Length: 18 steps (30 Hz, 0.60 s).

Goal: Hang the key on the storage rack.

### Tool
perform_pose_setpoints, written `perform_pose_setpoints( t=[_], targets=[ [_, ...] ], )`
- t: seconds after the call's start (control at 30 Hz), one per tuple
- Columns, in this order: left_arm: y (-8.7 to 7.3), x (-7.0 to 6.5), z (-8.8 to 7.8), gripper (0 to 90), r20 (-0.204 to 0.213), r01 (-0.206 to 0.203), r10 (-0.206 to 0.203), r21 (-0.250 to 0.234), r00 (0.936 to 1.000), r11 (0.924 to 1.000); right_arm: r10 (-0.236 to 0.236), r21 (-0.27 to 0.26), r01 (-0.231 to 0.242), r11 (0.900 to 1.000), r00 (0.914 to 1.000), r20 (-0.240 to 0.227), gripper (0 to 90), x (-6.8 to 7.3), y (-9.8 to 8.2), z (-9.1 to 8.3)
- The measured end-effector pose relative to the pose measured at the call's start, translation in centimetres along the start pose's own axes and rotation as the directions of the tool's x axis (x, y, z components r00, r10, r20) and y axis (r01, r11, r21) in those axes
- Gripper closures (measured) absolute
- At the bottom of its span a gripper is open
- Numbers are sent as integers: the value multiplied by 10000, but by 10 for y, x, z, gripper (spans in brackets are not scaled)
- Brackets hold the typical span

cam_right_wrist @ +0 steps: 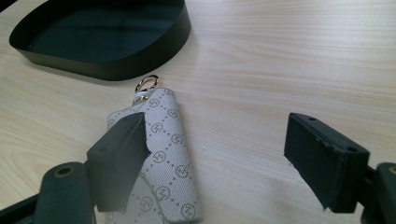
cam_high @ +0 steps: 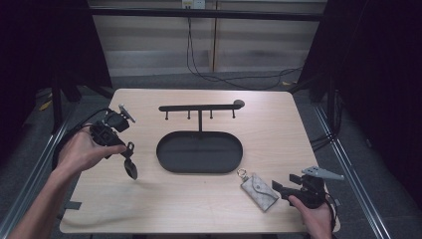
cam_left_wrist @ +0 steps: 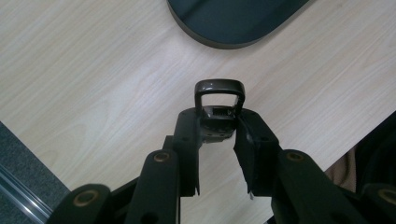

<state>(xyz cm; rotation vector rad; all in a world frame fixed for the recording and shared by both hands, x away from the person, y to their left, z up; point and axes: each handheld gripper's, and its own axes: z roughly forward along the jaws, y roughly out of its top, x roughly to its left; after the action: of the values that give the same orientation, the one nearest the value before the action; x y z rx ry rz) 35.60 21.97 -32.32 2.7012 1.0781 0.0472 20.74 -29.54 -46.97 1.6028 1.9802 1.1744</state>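
— Key fob, where is it sitting?
— Left gripper jaws are squeezing it, above the desk.
— And the pouch?
— Lying by the right gripper, jaws wide apart.

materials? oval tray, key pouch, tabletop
Oval tray: probably painted metal, with a thin even wall and matte black finish. Key pouch: likely coated canvas or faux leather, grey with a printed monogram grid and a gold-toned clasp. Tabletop: pale wood-grain surface, likely laminate; flat, uniform streaks.
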Motion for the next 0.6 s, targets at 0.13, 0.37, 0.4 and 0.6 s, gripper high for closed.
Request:
perform_pose_setpoints(
  t=[0.13,0.37,0.4,0.6],
  targets=[
    [2,0,-3,706,61,118,-118,37,9999,9999,3,-2,-3,10000,10000,-7,212,0,0,0],
    [11,4,-14,706,64,12,-14,322,10000,9995,-18,31,18,10000,10000,-7,209,0,0,0],
    [12,3,-15,706,29,36,-37,298,10000,9995,-15,9,15,10000,10000,4,209,0,0,0],
    [20,-2,-20,706,-136,-47,51,270,9999,9996,-19,28,19,10000,10000,38,207,0,0,0]
  ],
)
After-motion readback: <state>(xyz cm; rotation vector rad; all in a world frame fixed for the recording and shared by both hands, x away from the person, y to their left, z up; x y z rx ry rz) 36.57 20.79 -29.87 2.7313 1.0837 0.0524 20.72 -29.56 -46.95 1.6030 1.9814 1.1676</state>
